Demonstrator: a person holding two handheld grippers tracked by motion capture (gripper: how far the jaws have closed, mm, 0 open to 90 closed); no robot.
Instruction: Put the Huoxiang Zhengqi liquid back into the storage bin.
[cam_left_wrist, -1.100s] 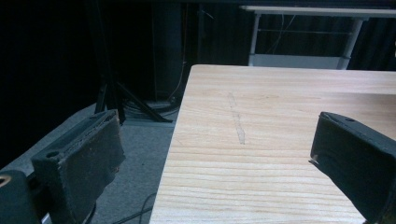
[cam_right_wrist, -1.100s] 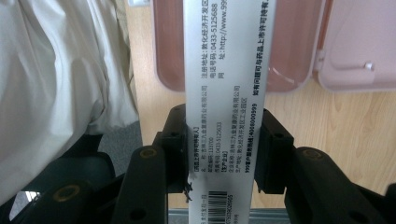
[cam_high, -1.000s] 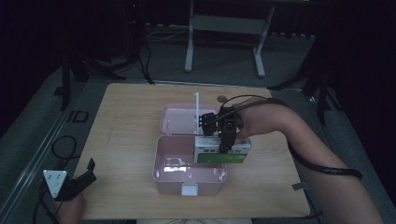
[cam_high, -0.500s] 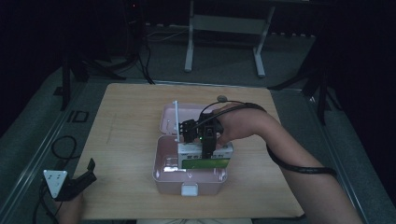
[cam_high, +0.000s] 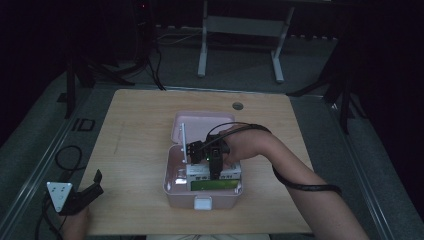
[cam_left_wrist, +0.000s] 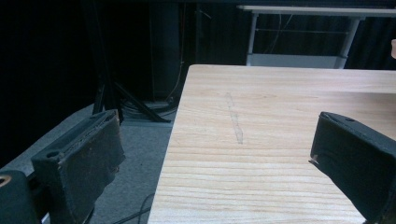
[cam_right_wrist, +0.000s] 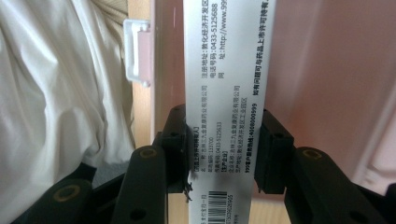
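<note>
Right gripper (cam_right_wrist: 224, 154) clamping white carton (cam_right_wrist: 226, 88), inside pink box (cam_high: 172, 187)

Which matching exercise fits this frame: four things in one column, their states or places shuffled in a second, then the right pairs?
Things:
1. left gripper
2. right gripper
3. white carton
4. pink box

States or places:
A. lid open, at mid-table
B. clamped between two black jaws
C. open, at the table's near left corner
D. shut, over the box

Pairs: 1-C, 2-D, 3-B, 4-A
</note>
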